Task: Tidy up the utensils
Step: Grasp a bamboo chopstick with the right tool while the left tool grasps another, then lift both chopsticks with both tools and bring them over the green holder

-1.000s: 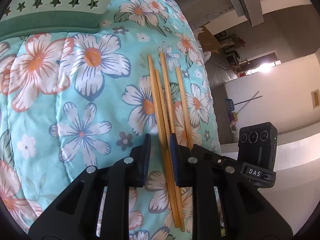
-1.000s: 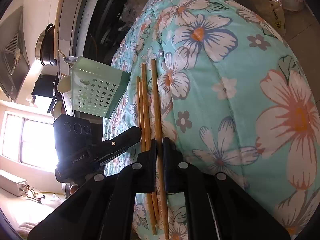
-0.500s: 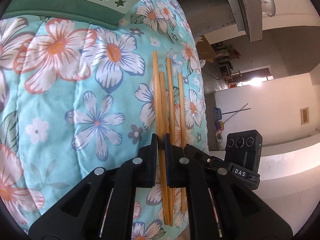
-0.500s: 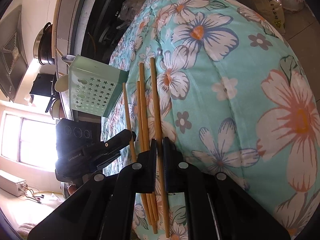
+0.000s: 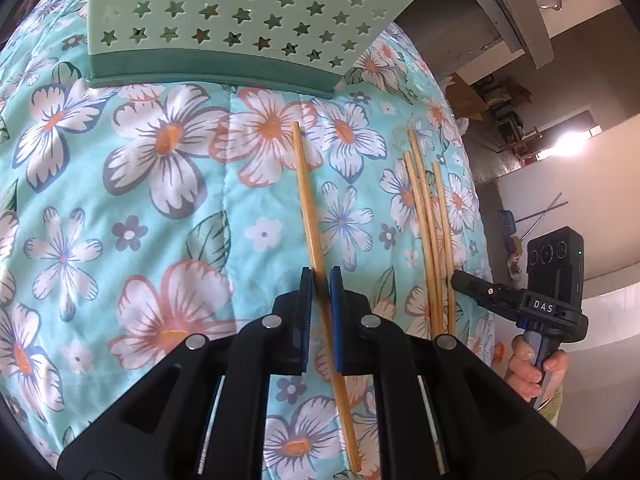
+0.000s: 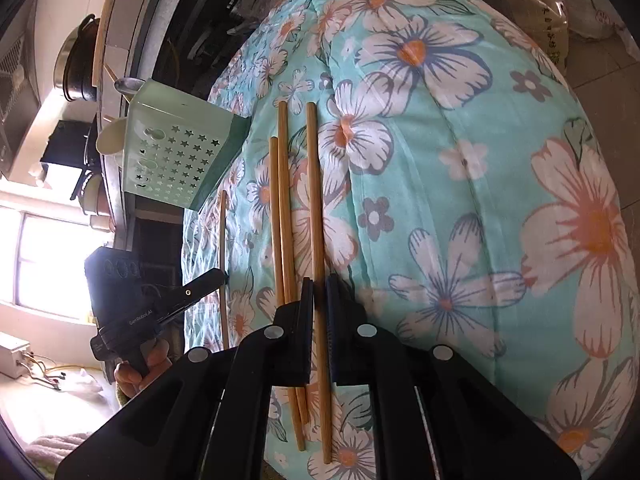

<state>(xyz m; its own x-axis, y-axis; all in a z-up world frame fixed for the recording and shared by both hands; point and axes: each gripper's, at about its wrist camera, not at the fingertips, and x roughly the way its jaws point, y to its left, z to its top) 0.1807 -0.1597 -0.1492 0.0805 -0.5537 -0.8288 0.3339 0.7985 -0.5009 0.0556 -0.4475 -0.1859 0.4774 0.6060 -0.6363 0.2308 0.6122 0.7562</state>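
Note:
Several wooden chopsticks lie on a floral quilt (image 5: 160,208). My left gripper (image 5: 320,276) is shut on one chopstick (image 5: 306,196), held apart from the other three (image 5: 428,216) and pointing at the green star-holed utensil holder (image 5: 240,12). My right gripper (image 6: 319,284) is shut on another chopstick (image 6: 314,184), beside two chopsticks (image 6: 282,200) on the quilt (image 6: 460,200). The holder (image 6: 176,156) stands at the left in the right wrist view, with the left gripper (image 6: 208,280) and its chopstick (image 6: 222,248) below it. The right gripper also shows in the left wrist view (image 5: 460,280).
A spoon (image 6: 128,85) sticks out of the holder's top. A dark pot (image 6: 78,60) sits on a counter behind it. The quilt's edge drops away at right in the left wrist view, toward a white wall (image 5: 600,200). Bags (image 6: 536,8) lie on the floor beyond the quilt.
My left gripper closed on one chopstick and carried it left, away from the bundle and toward the holder. My right gripper stayed shut on its chopstick, hardly moving.

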